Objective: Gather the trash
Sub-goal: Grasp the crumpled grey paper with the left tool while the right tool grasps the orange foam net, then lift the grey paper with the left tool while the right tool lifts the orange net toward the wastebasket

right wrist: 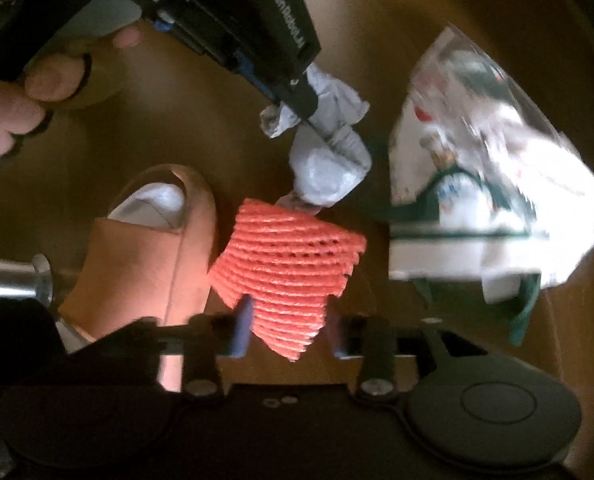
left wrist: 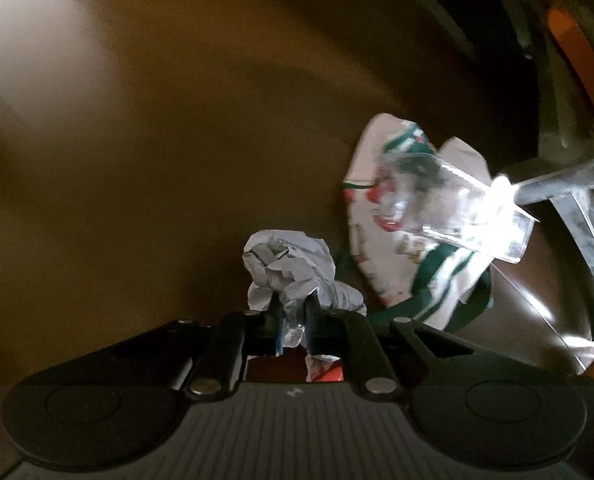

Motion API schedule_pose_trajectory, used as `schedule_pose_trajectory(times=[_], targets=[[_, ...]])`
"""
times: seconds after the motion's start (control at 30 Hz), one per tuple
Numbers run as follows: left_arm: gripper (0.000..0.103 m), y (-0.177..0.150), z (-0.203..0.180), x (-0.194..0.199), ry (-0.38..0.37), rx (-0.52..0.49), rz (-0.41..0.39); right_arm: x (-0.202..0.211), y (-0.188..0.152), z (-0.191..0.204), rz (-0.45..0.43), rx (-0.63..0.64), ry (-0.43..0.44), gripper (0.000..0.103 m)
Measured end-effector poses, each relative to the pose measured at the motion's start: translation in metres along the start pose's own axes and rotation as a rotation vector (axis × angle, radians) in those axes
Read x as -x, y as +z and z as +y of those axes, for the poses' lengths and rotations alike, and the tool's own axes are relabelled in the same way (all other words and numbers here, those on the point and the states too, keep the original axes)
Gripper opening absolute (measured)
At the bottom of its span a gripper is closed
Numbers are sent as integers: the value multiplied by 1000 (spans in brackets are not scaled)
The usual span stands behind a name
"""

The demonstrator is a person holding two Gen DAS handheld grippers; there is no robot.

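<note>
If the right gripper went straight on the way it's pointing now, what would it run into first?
Likely the orange foam net, already between the right gripper's fingers. Beyond it lies the crumpled gray-white paper held by the left gripper, then the brown floor. Depth is uncertain.

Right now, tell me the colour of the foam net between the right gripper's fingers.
Coral-red foam net, clearest in the right wrist view.

Only readable txt is on the left hand-held gripper (right wrist: 297,108): white lettering down its black body, looks like "GenRobot.AI", seen upside down in the right wrist view. The green/white printed wrapper (right wrist: 457,184) has graphics but too blurry to read, nothing else legible imo.
</note>
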State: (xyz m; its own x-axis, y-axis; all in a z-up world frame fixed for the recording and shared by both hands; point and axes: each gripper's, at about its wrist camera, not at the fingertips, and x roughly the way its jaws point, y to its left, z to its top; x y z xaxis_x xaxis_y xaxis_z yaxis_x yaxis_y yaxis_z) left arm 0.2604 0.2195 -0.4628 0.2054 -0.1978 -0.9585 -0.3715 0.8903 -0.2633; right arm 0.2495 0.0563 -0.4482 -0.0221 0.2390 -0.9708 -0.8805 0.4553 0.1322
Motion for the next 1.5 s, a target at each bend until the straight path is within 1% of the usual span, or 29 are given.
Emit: schedule_pose_trajectory(times=[0.07,0.13,0.2,0.3,0.47,0.57,0.63,0.67,0.7,0.73,0.77,0.8,0.9,1.07,1.13,1.17,1.3,1.37,1.4,1.5], targets=[[9,2,8,0,11,21,-1,0,8,9,-38,84,-21,53],[9,5,12,-2,17,45,-7,-6,14,14,-54,155,-46,55],[9,8,16,-3,11,64,-12,-18,20,17,-37,192,-50,58],[9,11,14,-7,13,60,-7,-37,25,19,12,227,-70,58],[9,11,15,-7,7,61,1,-52,23,25,55,258,-95,59],[9,11,16,-8,3,71,7,-58,26,25,84,217,-84,59],[9,11,16,-8,0,76,7,-59,32,23,93,195,-85,57],[9,11,16,-9,-3,80,8,-59,33,23,94,197,-84,54],[9,10,16,-9,-5,82,9,-58,32,24,87,206,-75,44],[9,10,16,-9,-4,81,9,-57,32,26,84,213,-59,37],[9,9,15,-10,-4,82,10,-57,31,27,87,215,-36,22],[9,9,15,-10,-6,84,13,-57,29,29,91,212,-20,17],[9,7,13,-8,-7,78,14,-51,24,36,75,232,-49,14],[9,5,7,0,-25,65,6,-28,16,28,37,118,-82,14],[9,6,2,9,-29,54,-10,-11,11,17,21,61,-99,14],[7,7,0,13,-32,50,-18,0,4,10,15,32,-101,14],[7,12,-6,45,-39,28,-80,36,-8,-2,-21,-57,-141,14],[7,15,-9,65,-44,21,-114,63,-11,-8,-55,-92,-160,14],[7,16,-13,76,-43,8,-134,78,-16,-17,-72,-109,-169,14],[6,19,-24,108,-46,-24,-192,123,-23,-24,-125,-171,-210,14]])
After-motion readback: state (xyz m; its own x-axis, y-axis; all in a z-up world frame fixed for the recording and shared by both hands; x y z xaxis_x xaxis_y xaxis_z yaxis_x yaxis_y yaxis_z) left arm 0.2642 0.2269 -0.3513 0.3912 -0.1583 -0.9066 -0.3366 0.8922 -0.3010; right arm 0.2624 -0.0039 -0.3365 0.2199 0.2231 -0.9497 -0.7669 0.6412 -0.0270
